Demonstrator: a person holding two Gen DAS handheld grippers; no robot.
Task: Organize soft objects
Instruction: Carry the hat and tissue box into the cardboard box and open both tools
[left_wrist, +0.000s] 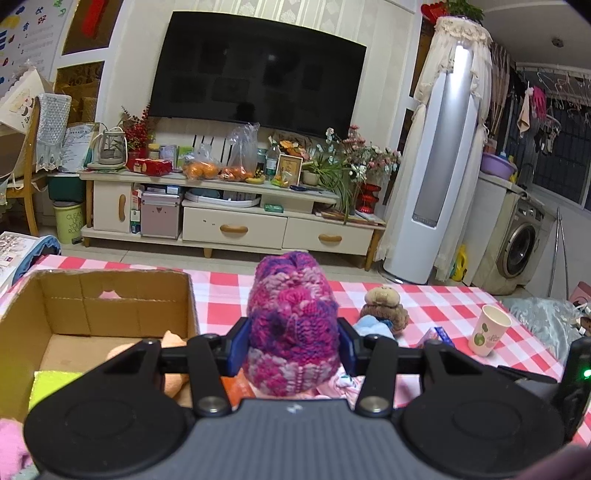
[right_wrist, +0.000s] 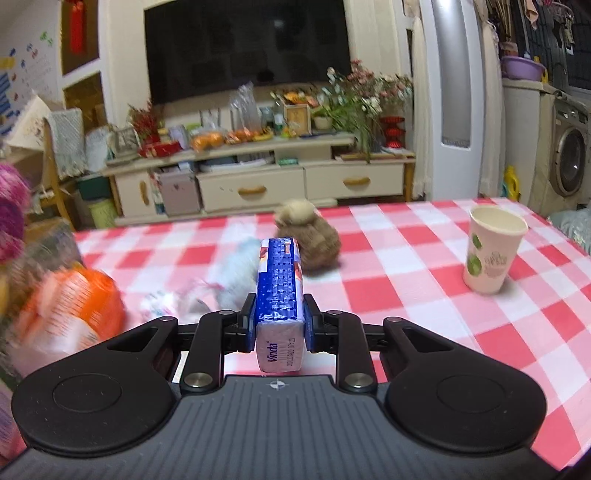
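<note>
My left gripper (left_wrist: 291, 345) is shut on a pink and purple knitted hat (left_wrist: 291, 321), held up just right of an open cardboard box (left_wrist: 22, 317). Inside the box lie a peach plush piece (left_wrist: 173, 339) and a yellow-green cloth (left_wrist: 51, 384). My right gripper (right_wrist: 279, 325) is shut on a blue Vinda tissue pack (right_wrist: 280, 284), lifted above the red checked tablecloth (right_wrist: 424, 295). A brown plush toy (right_wrist: 310, 236) sits beyond the pack, with a light blue soft item (right_wrist: 236, 273) to its left. The brown plush toy (left_wrist: 384, 302) and the blue item (left_wrist: 373, 326) also show in the left wrist view.
A paper cup (right_wrist: 491, 247) stands upright at the right of the table. An orange and white package (right_wrist: 70, 306) lies blurred at the left, near small crumpled wrappers (right_wrist: 166, 302). A TV cabinet (left_wrist: 229, 206) stands across the floor behind the table.
</note>
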